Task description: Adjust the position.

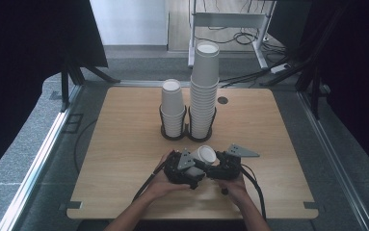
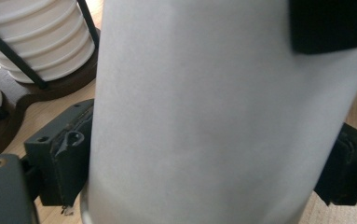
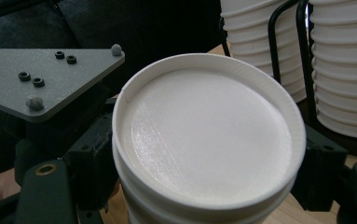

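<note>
A white paper cup (image 1: 204, 154) lies tilted between my two grippers just above the table's front middle. In the left gripper view its plain side wall (image 2: 213, 116) spans the gap, and my left gripper (image 2: 209, 177) is shut on it, with both pads against the wall. In the right gripper view the cup's round recessed base (image 3: 209, 135) faces the camera, with nested rims below it. My right gripper (image 3: 206, 172) is shut on this end, a jaw at each side. From above, the left gripper (image 1: 196, 168) and the right gripper (image 1: 215, 166) nearly touch.
A black wire holder (image 1: 187, 134) on the wooden table (image 1: 124, 159) carries a short cup stack (image 1: 172, 108) and a tall cup stack (image 1: 204, 91). Cables trail from both grippers toward the front edge. A dark round hole (image 1: 222, 100) sits right of the stacks.
</note>
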{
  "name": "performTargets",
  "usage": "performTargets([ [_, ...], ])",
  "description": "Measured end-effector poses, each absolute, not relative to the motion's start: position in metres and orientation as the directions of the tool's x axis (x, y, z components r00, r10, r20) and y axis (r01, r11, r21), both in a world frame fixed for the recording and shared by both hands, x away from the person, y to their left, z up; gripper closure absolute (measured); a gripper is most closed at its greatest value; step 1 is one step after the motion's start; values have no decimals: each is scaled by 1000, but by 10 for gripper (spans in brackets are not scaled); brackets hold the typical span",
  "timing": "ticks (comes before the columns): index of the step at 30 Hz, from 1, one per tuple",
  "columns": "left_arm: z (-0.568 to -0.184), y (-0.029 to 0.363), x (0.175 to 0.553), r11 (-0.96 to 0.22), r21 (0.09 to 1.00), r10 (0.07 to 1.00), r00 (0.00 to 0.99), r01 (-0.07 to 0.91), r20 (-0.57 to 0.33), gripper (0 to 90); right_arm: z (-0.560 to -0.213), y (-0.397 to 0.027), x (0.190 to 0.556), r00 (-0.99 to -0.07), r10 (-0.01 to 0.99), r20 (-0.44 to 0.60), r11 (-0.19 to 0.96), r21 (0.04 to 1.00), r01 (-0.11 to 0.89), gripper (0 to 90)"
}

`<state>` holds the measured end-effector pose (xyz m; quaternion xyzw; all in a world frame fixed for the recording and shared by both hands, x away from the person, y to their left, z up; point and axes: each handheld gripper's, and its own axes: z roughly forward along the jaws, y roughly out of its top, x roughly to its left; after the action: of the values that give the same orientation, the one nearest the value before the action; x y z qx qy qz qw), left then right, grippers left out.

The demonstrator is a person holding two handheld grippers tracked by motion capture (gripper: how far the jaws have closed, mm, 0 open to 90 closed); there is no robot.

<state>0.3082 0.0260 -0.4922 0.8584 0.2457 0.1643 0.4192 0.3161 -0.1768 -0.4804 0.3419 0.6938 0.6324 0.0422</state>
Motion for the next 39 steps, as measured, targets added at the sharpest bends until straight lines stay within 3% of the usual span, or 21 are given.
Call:
performTargets([
  [8,-494,25,309,-541,790,560,824,288,84,108,-482,-176,316,-763,537,359,-5,906,423,204],
  [12,-492,31,312,-541,786,577,812,299,88,110,-480,-177,315,-764,561,319,23,917,399,140],
  [17,-488,34,314,-565,772,611,777,291,154,110,-474,-183,311,-770,567,291,31,927,373,139],
  [27,-481,42,318,-598,755,604,770,269,204,110,-456,-200,313,-775,581,249,46,941,336,163],
  [34,-474,44,324,-629,733,593,770,259,237,110,-439,-211,323,-790,593,158,181,929,322,195],
  [39,-465,39,326,-682,696,570,760,224,313,110,-427,-207,337,-829,551,98,357,870,340,167],
])
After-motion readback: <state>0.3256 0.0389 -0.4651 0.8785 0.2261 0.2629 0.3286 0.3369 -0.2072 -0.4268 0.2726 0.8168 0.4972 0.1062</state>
